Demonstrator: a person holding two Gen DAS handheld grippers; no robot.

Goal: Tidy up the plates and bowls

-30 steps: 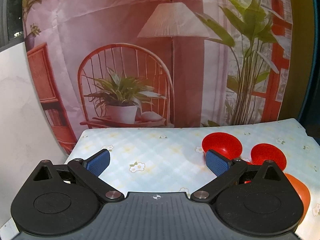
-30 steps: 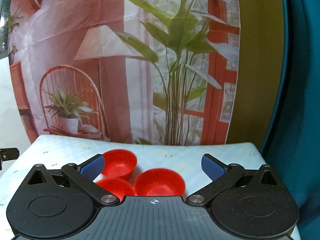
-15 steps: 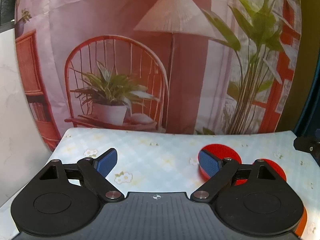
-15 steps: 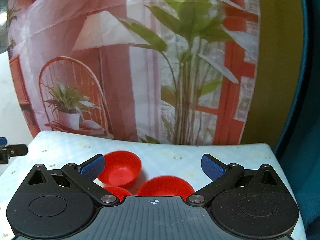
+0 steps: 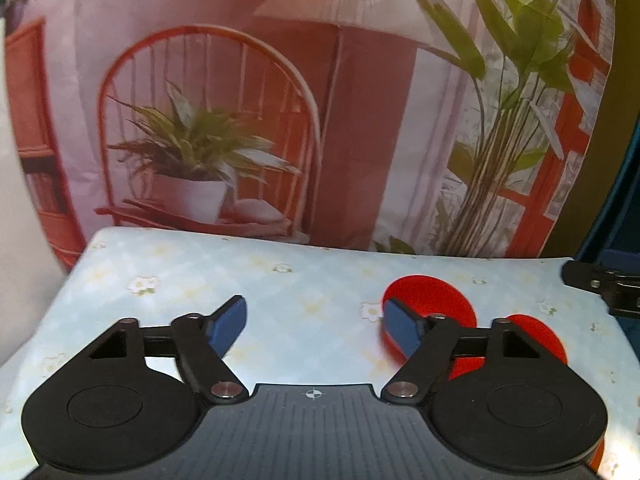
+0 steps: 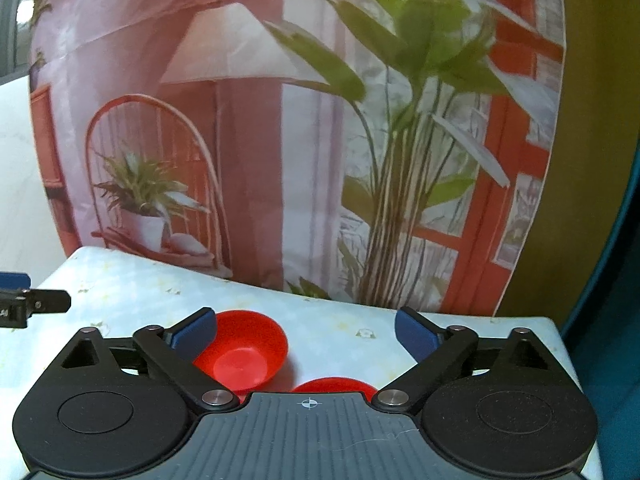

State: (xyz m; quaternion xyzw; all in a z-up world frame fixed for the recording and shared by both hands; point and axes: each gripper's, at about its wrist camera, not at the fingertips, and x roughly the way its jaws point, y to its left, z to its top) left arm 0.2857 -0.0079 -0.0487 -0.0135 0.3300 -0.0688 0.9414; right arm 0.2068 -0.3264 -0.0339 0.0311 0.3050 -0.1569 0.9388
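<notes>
Red bowls sit on a table with a pale floral cloth (image 5: 312, 280). In the left wrist view one red bowl (image 5: 436, 300) lies behind the right fingertip and a second (image 5: 536, 336) lies further right, partly hidden. My left gripper (image 5: 316, 326) is open and empty above the cloth. In the right wrist view one red bowl (image 6: 244, 354) sits just right of the left fingertip and another bowl's rim (image 6: 336, 384) shows by the gripper body. My right gripper (image 6: 306, 332) is open and empty above them.
A printed backdrop (image 5: 320, 100) with a chair, lamp and plants hangs behind the table's far edge. The right gripper's tip (image 5: 600, 284) shows at the right edge of the left view; the left gripper's tip (image 6: 32, 304) shows at the left of the right view.
Both grippers have moved forward over the table, staying open. The bowls have slid lower in the right view, partly under the gripper body. The other gripper has come into each view.
</notes>
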